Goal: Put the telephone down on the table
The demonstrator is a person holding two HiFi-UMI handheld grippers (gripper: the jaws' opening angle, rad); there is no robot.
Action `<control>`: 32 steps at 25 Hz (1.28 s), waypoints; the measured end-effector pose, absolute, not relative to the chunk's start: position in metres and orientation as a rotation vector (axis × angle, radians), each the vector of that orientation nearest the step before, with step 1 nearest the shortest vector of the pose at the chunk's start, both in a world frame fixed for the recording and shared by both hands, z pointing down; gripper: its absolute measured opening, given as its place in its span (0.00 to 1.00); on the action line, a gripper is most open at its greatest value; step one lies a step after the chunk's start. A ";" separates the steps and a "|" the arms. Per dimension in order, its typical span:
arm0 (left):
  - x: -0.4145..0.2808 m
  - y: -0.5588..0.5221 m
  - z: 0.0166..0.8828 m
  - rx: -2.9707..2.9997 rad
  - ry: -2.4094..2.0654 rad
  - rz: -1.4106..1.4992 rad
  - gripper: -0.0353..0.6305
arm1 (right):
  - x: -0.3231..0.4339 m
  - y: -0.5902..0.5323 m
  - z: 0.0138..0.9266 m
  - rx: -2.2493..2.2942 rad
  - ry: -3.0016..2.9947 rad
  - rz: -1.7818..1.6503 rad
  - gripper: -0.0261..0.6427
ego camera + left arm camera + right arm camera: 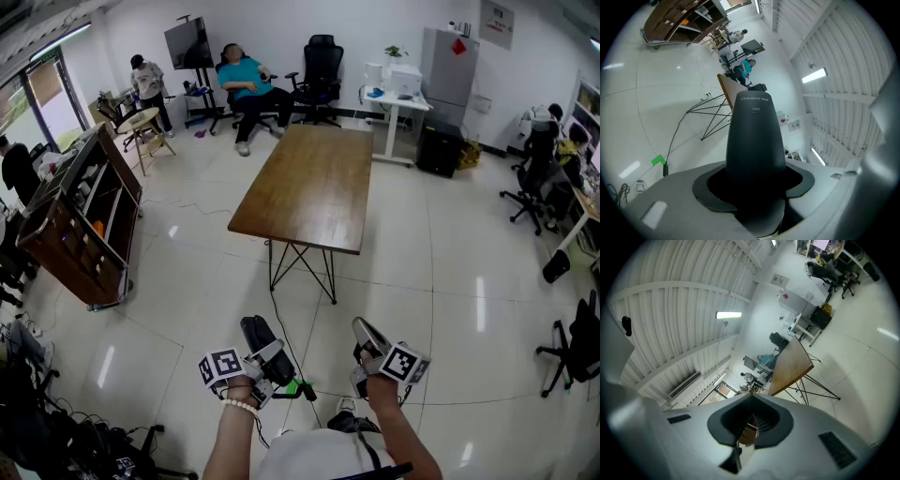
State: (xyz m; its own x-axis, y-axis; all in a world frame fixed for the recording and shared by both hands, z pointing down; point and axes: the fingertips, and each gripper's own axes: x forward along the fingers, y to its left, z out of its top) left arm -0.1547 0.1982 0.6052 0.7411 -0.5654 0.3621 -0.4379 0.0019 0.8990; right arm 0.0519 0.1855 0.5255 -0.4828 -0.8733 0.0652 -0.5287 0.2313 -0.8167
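Telephone, black handset: clamped between the jaws of the left gripper, held above the floor, well short of the bench. Right gripper: jaws pressed together, nothing between them. Bench: wooden top, black wire legs

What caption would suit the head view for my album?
Left gripper holds a black telephone, right gripper empty, wooden table ahead across the floor.
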 end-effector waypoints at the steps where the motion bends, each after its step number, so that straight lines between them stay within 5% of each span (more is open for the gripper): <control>1: -0.149 0.195 0.605 1.627 -0.825 -0.127 0.47 | 0.059 0.182 0.525 -1.285 2.100 -1.147 0.04; 32: -0.080 0.037 0.621 1.622 -0.817 -0.095 0.47 | 0.132 0.044 0.527 -1.389 2.147 -1.057 0.04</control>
